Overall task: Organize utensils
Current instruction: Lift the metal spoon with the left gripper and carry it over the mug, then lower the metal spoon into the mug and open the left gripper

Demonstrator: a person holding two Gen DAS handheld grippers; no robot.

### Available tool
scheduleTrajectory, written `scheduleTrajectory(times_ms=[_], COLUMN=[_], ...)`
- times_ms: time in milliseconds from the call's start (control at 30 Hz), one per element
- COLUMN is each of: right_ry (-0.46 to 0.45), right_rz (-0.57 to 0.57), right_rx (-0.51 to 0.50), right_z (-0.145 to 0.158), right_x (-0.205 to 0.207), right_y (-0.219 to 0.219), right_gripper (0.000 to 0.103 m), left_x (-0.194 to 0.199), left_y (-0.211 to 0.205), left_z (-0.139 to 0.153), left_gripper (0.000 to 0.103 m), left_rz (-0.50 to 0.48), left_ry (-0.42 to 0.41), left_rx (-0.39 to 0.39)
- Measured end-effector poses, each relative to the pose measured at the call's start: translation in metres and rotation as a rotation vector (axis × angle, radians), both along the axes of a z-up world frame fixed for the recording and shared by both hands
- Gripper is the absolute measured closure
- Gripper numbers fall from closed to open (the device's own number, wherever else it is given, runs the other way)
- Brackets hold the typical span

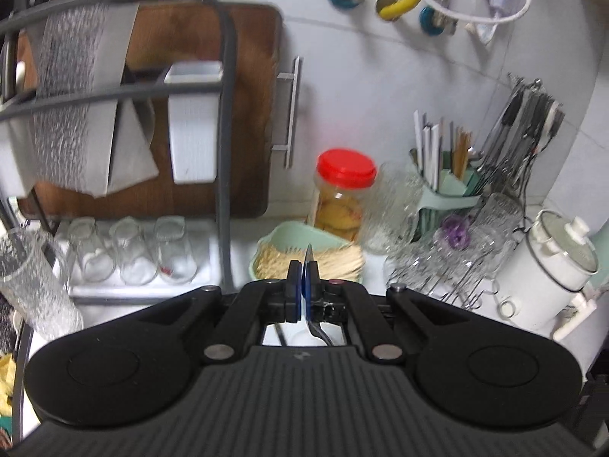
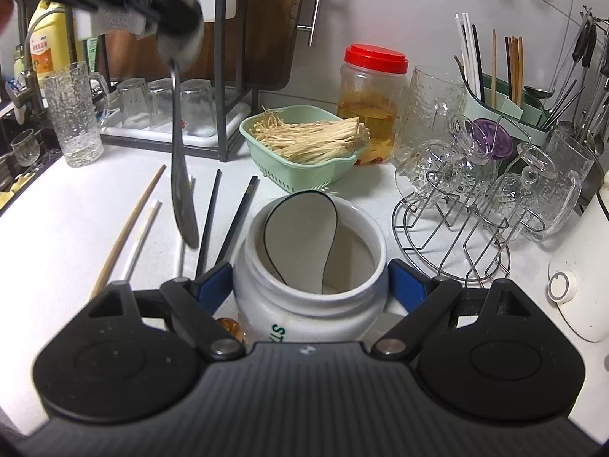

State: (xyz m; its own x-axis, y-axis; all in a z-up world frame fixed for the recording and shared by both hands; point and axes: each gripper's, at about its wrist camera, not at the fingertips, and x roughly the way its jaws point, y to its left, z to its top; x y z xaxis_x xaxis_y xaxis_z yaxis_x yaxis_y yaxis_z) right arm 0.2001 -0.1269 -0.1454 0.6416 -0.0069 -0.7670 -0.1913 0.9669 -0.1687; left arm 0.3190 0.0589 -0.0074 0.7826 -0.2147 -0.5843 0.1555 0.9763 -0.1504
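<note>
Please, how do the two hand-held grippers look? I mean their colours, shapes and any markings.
Both the left gripper and the right gripper share one design: a ribbed dark grey body bearing a small pale logo, two rounded matte black lobes, black link arms with silver pivot pins, and blue pads on the fingers. No sleeve or cable is visible.

Metal spoon hanging above scattered chopsticks

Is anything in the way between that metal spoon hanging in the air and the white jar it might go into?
Nothing visible blocks it. The metal spoon hangs from the left gripper, above the chopsticks lying on the counter, left of the white jar. The jar's mouth is open, though a white ladle already takes up part of it.
</note>
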Motion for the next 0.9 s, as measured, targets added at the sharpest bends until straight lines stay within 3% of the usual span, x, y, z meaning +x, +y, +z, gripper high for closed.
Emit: scheduleTrajectory(times_ms=[367,600,900], right_ry=[0.014,0.015,0.008], right_rz=[-0.007,0.000,0.012], right_rx=[-0.004,0.001,0.011], right_z=[0.000,-0.001,0.000], right_x=[0.005,0.005,0.004], right_y=[0.002,0.002,0.000], right_gripper=[0.013,0.013,0.013], left_x=[-0.003,0.005,0.005], left_y=[-0.017,-0.051,-0.075], left_z=[0.032,0.022,0.001], left_gripper=[0.101,0.101,0.101], left_rz=[-0.081,-0.180,-0.250], left_ry=[-0.076,-0.070,-0.029], left_rx=[-0.022,0.092,0.147])
